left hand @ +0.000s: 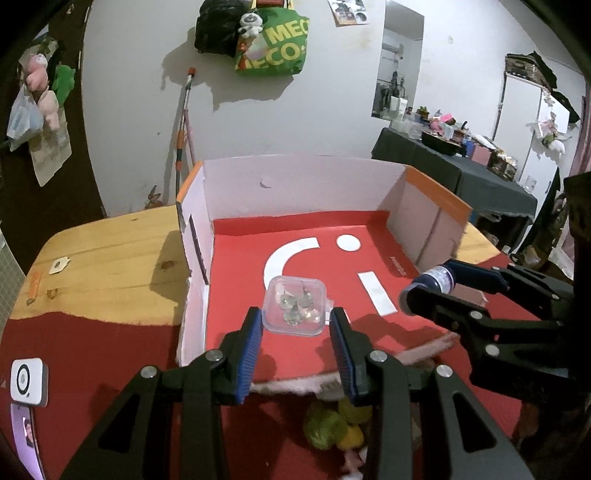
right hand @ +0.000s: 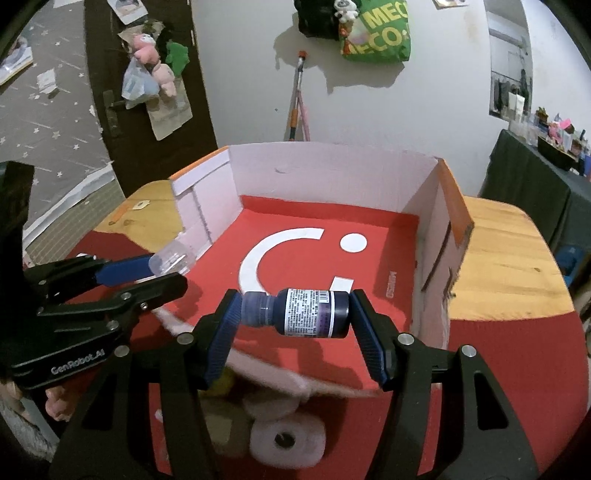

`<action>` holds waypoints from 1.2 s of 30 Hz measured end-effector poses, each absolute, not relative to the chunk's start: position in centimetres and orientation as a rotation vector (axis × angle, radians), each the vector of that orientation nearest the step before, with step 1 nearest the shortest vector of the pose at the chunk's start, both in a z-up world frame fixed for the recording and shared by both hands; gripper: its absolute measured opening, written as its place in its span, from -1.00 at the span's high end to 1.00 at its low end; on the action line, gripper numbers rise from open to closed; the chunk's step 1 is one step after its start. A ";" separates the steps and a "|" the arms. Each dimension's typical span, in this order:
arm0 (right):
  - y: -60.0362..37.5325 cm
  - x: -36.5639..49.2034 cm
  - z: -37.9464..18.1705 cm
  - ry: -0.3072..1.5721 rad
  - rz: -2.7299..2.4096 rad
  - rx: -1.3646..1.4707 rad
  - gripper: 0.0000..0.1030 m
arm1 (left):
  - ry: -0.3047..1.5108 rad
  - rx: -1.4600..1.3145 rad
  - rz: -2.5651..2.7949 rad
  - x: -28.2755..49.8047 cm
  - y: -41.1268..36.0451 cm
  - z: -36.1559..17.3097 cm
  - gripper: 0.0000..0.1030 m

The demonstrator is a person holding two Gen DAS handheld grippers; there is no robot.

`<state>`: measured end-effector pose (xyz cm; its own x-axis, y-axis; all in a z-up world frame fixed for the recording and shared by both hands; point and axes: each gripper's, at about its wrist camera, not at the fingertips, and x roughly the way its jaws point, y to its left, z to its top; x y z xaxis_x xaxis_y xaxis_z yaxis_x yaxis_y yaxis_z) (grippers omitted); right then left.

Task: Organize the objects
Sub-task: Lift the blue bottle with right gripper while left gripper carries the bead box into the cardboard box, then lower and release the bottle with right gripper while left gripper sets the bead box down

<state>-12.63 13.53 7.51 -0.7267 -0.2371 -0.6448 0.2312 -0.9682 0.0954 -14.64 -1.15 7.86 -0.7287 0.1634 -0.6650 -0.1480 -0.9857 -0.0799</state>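
"GenRobot.AI" on left tool (right hand: pixel 168 275); "MEC", "ECO" on green bag (right hand: pixel 380 33).

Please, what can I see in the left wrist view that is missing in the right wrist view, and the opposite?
Only the left wrist view shows the small metal pieces inside the clear plastic box held by the left gripper, and the white device on the red cloth. Only the right wrist view shows the printed label of the dark bottle held sideways by the right gripper, and the white roll below it. Both show the open cardboard box with its red floor, the wooden table and the green bag on the wall.
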 end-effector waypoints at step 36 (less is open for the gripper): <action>14.2 -20.2 3.1 0.022 -2.548 1.272 -0.13 | -0.110 -1.333 2.673 -20.3 -1.3 2.1 0.24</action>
